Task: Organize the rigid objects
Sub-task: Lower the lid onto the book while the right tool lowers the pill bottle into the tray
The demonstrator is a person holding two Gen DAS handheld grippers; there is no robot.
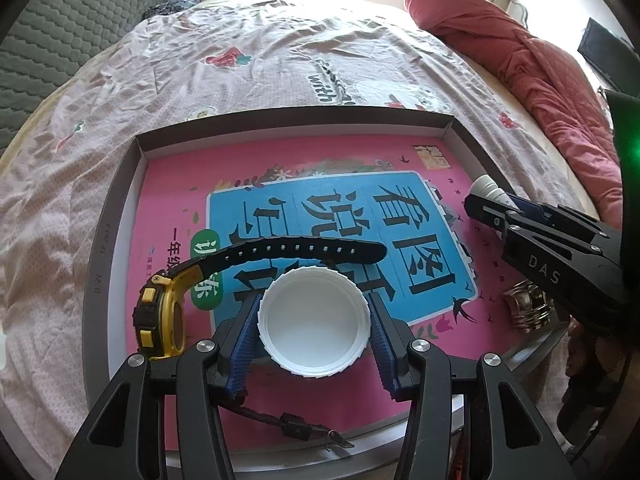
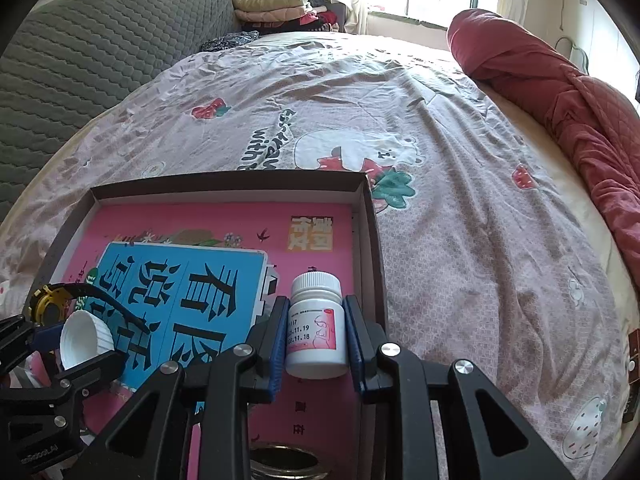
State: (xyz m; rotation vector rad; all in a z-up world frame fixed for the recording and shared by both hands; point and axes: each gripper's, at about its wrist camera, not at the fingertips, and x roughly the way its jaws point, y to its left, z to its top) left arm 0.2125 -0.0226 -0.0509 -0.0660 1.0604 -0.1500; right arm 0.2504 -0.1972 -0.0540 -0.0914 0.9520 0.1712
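1. Bed w/ pink printed sheet [image 2: 460, 200]; shallow box [image 1: 120, 184] on it, pink book [image 1: 280, 160] inside; red quilt [image 1: 520, 60] far right.
2. Left gripper [image 1: 314, 322] clamped on white cap [image 1: 314, 320], near left, beside watch [image 1: 164, 316]. Right gripper [image 2: 316, 338] clamped on pill bottle [image 2: 316, 324] by box's right wall.
3. Metal piece [image 1: 530, 306] near right, part hidden, maybe a ring.

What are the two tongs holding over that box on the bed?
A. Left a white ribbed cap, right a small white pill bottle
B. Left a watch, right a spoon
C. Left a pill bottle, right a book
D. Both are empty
A: the left tongs pinch the white ribbed cap by its rim, and the right tongs clamp the small white pill bottle by its sides.
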